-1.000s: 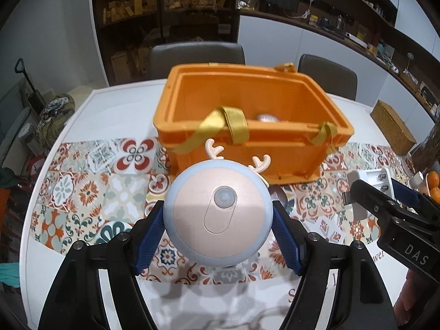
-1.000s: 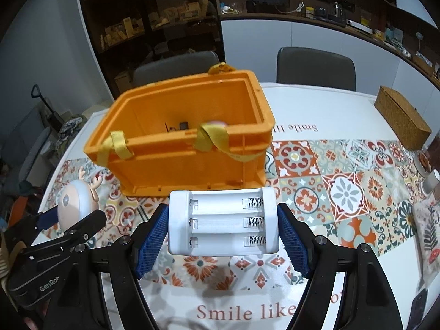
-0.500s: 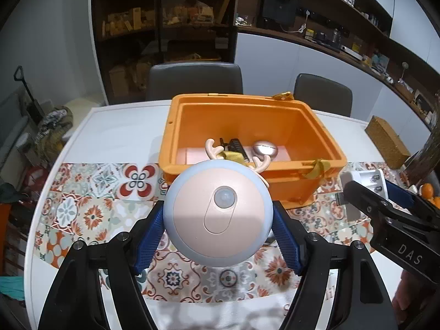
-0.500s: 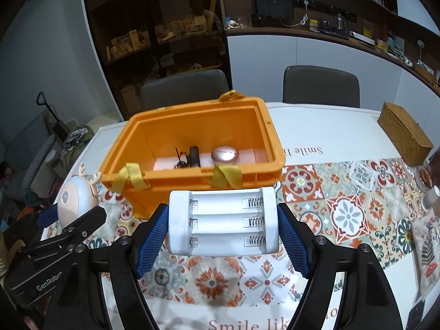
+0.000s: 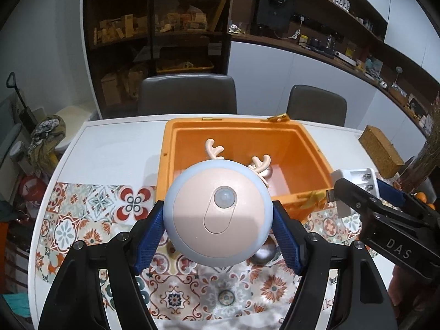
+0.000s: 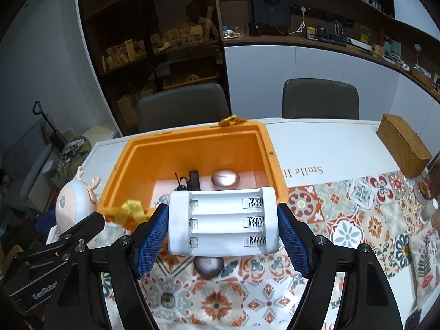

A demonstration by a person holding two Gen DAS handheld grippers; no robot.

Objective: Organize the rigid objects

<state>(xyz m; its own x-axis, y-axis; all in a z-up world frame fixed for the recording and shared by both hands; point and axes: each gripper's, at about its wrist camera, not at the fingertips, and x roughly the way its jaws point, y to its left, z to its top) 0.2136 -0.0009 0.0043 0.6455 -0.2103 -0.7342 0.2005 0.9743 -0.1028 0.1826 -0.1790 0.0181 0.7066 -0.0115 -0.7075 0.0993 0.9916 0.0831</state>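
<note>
Straight ahead of both my grippers sits the orange bin, open-topped. My left gripper is clamped on the round deer night light, my right gripper clamped on the white battery holder. Both loads hang just short of the bin's near rim, so I judge I should carry each past that rim, lower it, then let go clear of the silver egg-shaped piece and black item inside. Below my loads, another silver piece on the tablecloth is half hidden; the black item I can't identify.
</note>
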